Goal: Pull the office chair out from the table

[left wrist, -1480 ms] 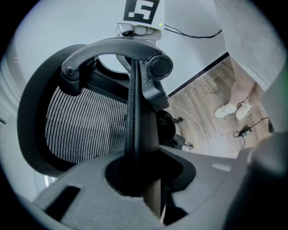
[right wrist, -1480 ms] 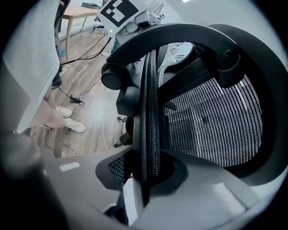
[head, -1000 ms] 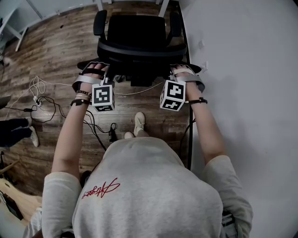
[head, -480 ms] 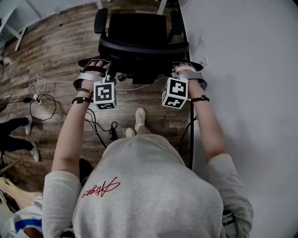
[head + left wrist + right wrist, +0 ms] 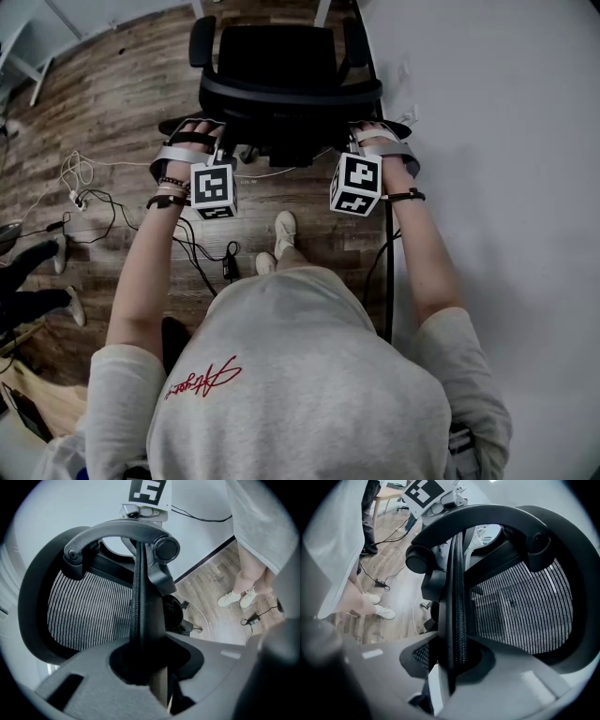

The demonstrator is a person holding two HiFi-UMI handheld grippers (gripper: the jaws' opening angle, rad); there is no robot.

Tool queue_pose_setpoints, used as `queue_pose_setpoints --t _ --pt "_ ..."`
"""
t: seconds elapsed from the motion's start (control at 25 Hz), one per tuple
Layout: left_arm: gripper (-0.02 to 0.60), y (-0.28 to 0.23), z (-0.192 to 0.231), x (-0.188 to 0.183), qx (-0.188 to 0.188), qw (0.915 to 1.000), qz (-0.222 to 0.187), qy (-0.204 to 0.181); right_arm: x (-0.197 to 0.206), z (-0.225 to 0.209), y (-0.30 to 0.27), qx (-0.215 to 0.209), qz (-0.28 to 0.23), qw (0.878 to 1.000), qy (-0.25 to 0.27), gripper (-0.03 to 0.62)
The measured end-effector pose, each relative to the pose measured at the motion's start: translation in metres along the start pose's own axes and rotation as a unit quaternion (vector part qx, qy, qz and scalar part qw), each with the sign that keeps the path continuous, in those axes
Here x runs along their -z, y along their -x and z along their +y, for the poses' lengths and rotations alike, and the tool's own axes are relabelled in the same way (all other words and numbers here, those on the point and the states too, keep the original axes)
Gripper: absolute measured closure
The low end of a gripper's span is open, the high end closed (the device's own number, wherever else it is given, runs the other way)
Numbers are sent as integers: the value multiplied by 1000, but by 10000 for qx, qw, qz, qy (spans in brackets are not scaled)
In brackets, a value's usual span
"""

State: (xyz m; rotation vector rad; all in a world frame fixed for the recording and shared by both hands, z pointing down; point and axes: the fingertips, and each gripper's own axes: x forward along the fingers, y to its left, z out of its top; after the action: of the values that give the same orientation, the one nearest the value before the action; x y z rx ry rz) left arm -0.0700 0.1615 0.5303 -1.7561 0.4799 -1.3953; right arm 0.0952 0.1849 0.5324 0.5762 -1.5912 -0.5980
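- Head view: the office chair (image 5: 277, 58) is up at 12 o'clock on the wood floor (image 5: 112, 103), with its backrest (image 5: 291, 94) turned toward the person holding the grippers.
- The white table (image 5: 487, 141) takes up the whole 3 o'clock side. The chair's right armrest (image 5: 352, 42) is just beside the table edge. Can't tell if they actually touch.
- The left gripper (image 5: 217, 134) is at roughly 11 o'clock from the person's chest, on the left end of the backrest rim. The right gripper (image 5: 353, 133) mirrors it at 1 o'clock on the right end.
- In the left gripper view the jaws are narrow and clamped on the backrest's edge. The edge runs straight up between them toward 12 o'clock, and the mesh (image 5: 84, 611) spreads out at 9 o'clock.
- Same deal in the right gripper view: the jaws are pinched onto the backrest's edge, which sits dead centre, with the mesh off at 3 o'clock.
- A tangle of cables (image 5: 94, 202) lies on the floor at 9 o'clock.
- The person's shoes (image 5: 281, 239) are about mid-frame, on the 6 o'clock side of the chair.
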Motion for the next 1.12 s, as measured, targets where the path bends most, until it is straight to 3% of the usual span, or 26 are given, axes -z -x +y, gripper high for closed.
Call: queue_pose_setpoints --t 1.12 --pt "512 9 4 -3 88 9999 -20 54 0 -3 11 -58 16 10000 27 515"
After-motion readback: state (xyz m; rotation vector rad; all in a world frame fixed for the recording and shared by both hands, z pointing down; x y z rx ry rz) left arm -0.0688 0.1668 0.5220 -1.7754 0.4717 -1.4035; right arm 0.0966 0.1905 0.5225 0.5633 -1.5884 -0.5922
